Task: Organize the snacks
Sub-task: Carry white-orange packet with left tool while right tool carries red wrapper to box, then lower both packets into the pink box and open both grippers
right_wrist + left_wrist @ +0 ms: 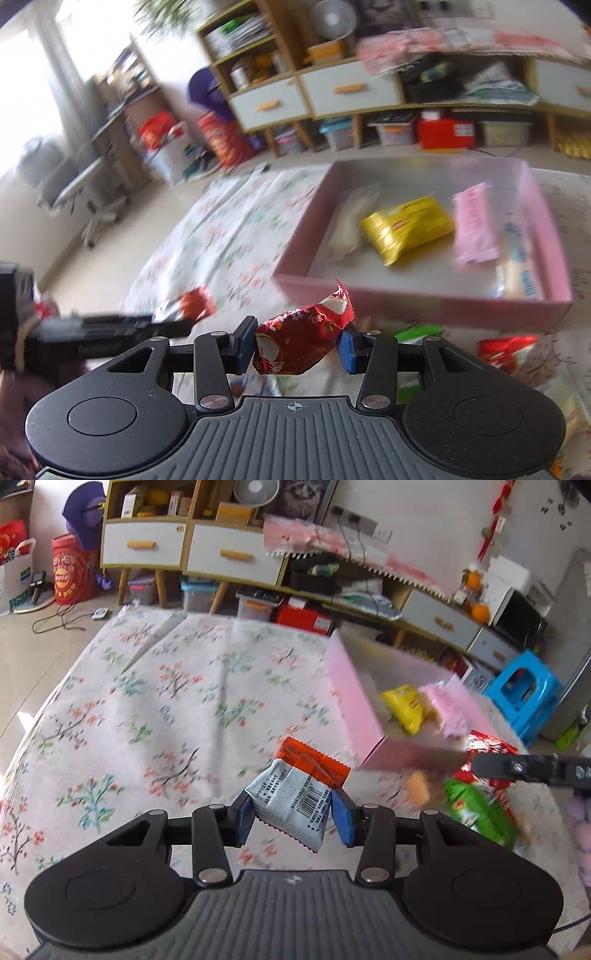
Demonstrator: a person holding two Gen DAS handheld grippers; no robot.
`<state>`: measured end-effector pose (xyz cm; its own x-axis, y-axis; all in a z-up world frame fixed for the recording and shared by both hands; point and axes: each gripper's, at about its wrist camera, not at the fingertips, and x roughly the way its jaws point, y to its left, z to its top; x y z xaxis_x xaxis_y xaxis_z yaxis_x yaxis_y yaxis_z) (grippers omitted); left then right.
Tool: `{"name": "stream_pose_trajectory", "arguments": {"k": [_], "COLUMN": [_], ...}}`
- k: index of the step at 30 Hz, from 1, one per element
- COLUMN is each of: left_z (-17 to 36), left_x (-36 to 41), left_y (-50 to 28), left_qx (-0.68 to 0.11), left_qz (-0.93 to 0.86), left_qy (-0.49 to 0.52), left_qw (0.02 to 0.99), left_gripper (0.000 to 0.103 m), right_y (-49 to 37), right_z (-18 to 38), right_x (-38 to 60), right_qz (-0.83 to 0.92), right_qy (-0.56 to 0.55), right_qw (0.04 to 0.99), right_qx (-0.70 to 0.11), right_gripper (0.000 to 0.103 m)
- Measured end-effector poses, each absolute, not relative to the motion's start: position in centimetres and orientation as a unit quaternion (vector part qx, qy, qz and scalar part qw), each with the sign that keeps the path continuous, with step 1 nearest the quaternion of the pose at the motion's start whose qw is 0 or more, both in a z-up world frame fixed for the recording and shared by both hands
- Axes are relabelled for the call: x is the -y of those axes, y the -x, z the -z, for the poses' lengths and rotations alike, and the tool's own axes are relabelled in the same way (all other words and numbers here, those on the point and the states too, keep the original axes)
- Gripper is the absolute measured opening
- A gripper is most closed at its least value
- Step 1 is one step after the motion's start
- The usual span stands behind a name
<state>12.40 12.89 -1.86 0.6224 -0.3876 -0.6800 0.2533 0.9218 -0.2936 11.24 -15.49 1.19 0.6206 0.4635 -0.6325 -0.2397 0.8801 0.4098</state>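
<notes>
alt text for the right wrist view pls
The right gripper pinches a red foil snack packet above a floral tablecloth. Just beyond sits an open pink box holding a yellow packet, a pink packet and pale wrapped snacks. The left gripper enters from the left, blurred.

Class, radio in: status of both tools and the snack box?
Left tool shut on silver-orange packet. Right tool shut on red packet. Pink box ahead, path clear.
</notes>
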Motion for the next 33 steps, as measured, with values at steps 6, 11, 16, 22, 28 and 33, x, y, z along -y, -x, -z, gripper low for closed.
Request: {"name": "stream_pose_trajectory", "arguments": {"k": [6,11,16,22,28,33], "left_z": [0.6,-0.1,-0.5,-0.3,1.3,1.6], "left_x": [-10.5,-7.5,-4.1,-2.0,-1.4,-0.5], "left_y": [-13.2,-14.0,-15.7,-17.5,-18.1,-18.4], "left_qx": [-0.384,-0.378,-0.389,-0.395,-0.41,-0.419], "left_qz": [0.19,0.207,0.216,0.223,0.22,0.202], "left_qy": [0.1,0.122,0.111,0.079,0.085,0.072], "left_qw": [0.898,0.894,0.889,0.888,0.881,0.882], "left_gripper": [0.041,0.041,0.041,0.041,0.041,0.041], "right_y": [-13.1,-14.8,-16.2,-16.8,-17.4,-18.0], "right_z": [-2.0,-1.6,0.0,1.2,2.0,2.2], "right_x": [18.6,21.6,23.4,24.6,25.1,24.4], "right_qz": [-0.155,-0.115,-0.084,-0.05,-0.038,-0.03], "right_qy": [-0.187,-0.265,-0.345,-0.352,-0.36,-0.348], "right_qw": [0.895,0.88,0.846,0.842,0.84,0.842], "right_qx": [-0.375,-0.376,-0.398,-0.406,-0.405,-0.411], "right_gripper": [0.044,0.044,0.044,0.044,0.044,0.044]}}
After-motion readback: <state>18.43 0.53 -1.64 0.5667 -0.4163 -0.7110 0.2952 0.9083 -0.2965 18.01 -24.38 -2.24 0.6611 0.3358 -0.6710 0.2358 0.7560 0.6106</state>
